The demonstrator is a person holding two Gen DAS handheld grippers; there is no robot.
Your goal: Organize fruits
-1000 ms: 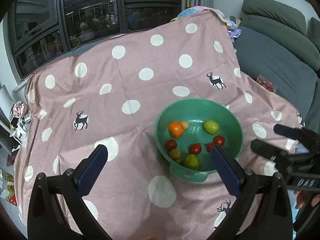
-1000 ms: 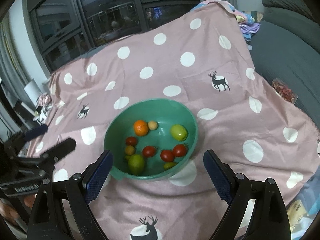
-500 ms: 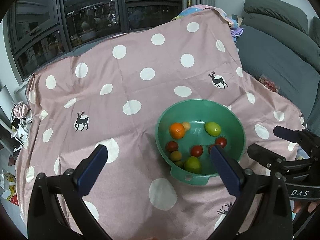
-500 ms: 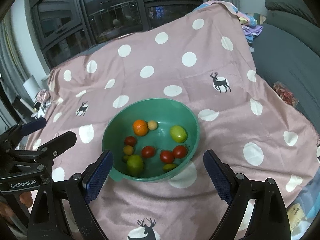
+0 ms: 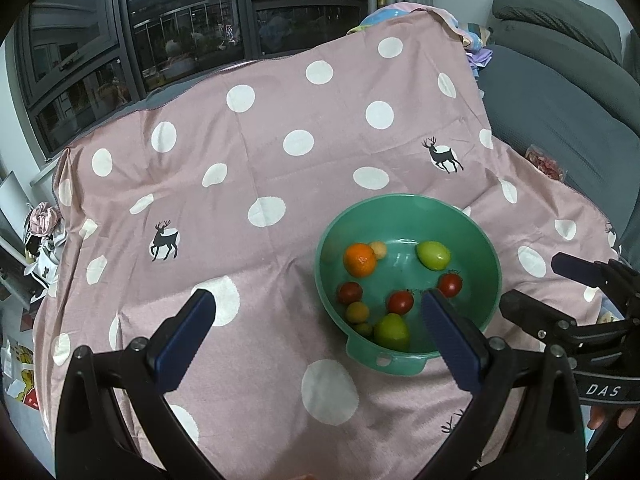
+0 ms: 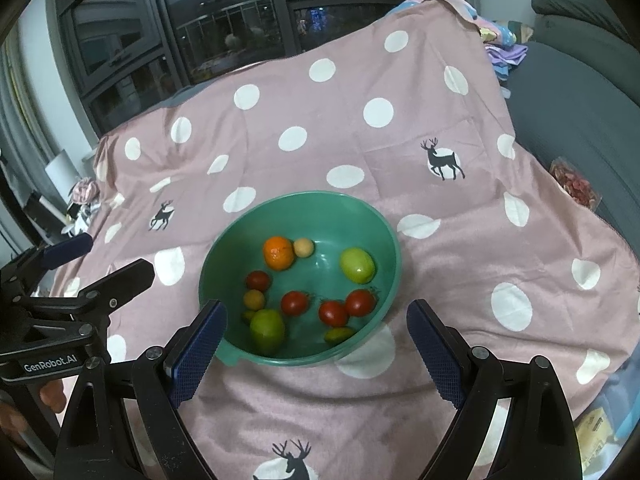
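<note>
A green bowl (image 6: pixel 256 220) (image 5: pixel 404 202) sits on a pink polka-dot cloth (image 6: pixel 460 260). Inside it lie an orange (image 6: pixel 278 253), a small tan fruit (image 6: pixel 303 247), two green fruits (image 6: pixel 357 265) (image 6: pixel 267 329), several red tomatoes (image 6: pixel 295 303) and some small yellowish ones (image 6: pixel 254 299). My right gripper (image 6: pixel 316 338) hovers open just in front of the bowl's near rim, nothing between its fingers. My left gripper (image 5: pixel 316 330) is open too, above the cloth at the bowl's left, its right finger (image 5: pixel 448 336) overlapping the bowl's near edge.
A grey sofa (image 5: pixel 560 120) runs along the right, with a packet of red snacks (image 6: pixel 576 188) on it. Dark windows (image 5: pixel 180 40) stand behind. Clutter lies on the floor at the left (image 5: pixel 40 232). Bare cloth spreads beyond and left of the bowl.
The left gripper's view has shifted slightly, so the bowl sits a little further right and lower. The right gripper has kept still. Both stay open.
</note>
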